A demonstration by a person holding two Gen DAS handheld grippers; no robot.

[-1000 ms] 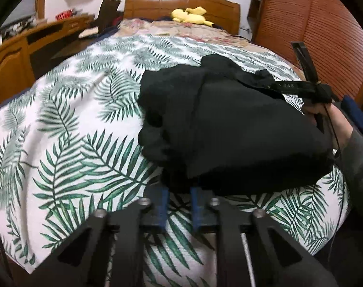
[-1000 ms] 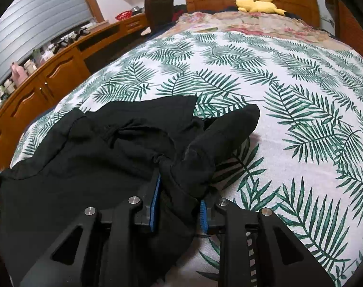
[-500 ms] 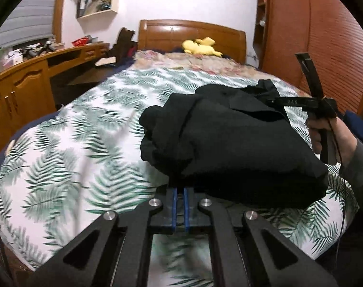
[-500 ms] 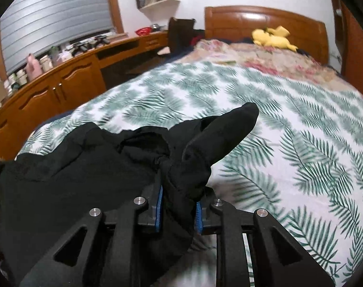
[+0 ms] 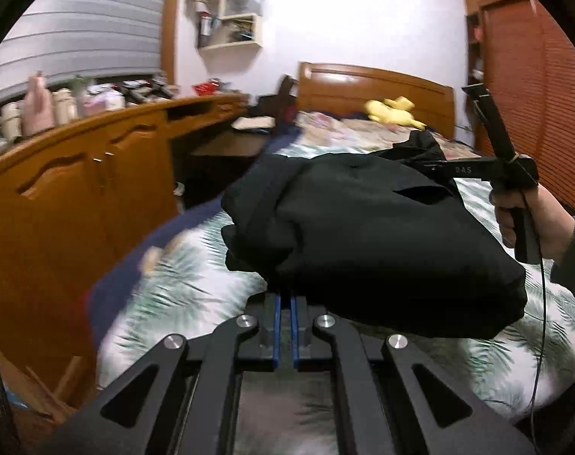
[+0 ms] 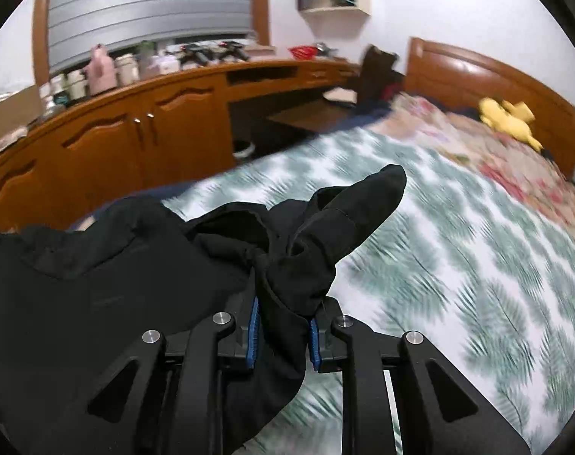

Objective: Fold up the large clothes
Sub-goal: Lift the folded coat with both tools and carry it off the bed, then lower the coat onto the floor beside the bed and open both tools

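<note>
A black garment (image 5: 382, 235) hangs bunched between the two tongs above the bed (image 6: 458, 265), whose cover carries a green leaf print on white. In the left wrist view the left tongs (image 5: 285, 326) sit at the near bottom centre, their blue-lined pads drawn almost together with only a thin slit between them, and the near edge of the dark cloth comes down right onto their tips; the frame does not make plain how much fabric is pinched there, though the garment's near hem meets the pads. The bulk of the cloth swells up and away to the right of these tongs, toward the right tongs (image 5: 428, 165), which reach in from the far right and are gripped by a hand (image 5: 530, 220) in a grey sleeve; their tips are buried in the far upper fold. In the right wrist view the right tongs (image 6: 283, 337) are closed on a thick twisted wad of the garment, the blue pads pressing it from both sides with a narrow gap filled by cloth. A blunt sleeve-like end sticks up and to the far right beyond the pads, while the rest spreads to the near left. A wooden counter (image 6: 135, 129) with cabinet doors runs along the left, and a yellow plush toy (image 6: 509, 117) lies by the headboard (image 6: 496, 79).
</note>
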